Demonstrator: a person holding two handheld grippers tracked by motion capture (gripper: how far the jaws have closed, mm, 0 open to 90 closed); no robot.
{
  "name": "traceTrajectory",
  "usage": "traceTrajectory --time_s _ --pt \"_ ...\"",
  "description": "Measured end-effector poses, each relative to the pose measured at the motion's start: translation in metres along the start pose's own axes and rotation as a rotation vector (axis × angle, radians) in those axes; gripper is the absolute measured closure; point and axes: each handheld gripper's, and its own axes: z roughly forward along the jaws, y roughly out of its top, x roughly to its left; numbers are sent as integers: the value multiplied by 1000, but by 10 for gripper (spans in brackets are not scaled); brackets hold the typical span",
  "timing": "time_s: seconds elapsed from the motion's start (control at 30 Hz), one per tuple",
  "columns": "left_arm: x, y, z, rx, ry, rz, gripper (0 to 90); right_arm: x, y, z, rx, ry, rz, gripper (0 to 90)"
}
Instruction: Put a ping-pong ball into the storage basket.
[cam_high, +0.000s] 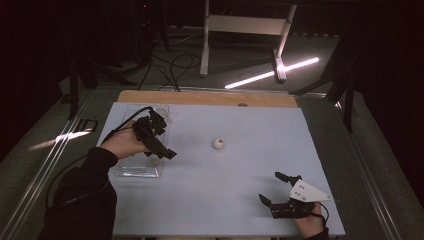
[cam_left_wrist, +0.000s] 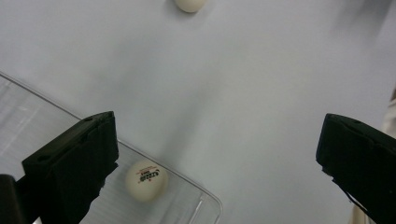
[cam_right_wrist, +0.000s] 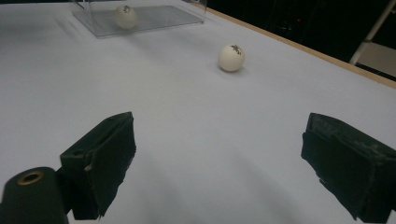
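With one ball (cam_left_wrist: 146, 180) resting inside the clear tray (cam_high: 131, 171) and the left gripper (cam_high: 156, 140) spread wide above it, the wide-open right gripper (cam_high: 280, 189) must next collect the second ball (cam_high: 218, 143) lying on the table right of the tray.

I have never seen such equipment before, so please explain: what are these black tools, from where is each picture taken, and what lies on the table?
A person sits at a table with a pale blue top and holds a hand tool in each hand. Each tool is a gripper with two black jaws. The left gripper hovers over a clear plastic tray; the right gripper rests near the table's front edge. Both have their jaws spread and hold nothing.

The high view comes from a fixed camera above the person. Each of the other two comes from a small camera riding on one gripper, looking out between its jaws.

Two white table-tennis balls are there: one ball in the tray and one loose ball on the bare table near the middle.
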Motion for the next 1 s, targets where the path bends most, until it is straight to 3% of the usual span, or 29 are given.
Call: traceTrajectory --time_s 0.17,0.47,1.0 --pt "-4 8 4 6 -2 -6 3 0 0 0 -2 -1 2 98" --pt "-17 29 13 5 -13 31 3 -1 0 -1 -5 -1 1 98" --pt "-29 49 28 11 -26 47 3 0 0 -1 -5 1 -2 97"
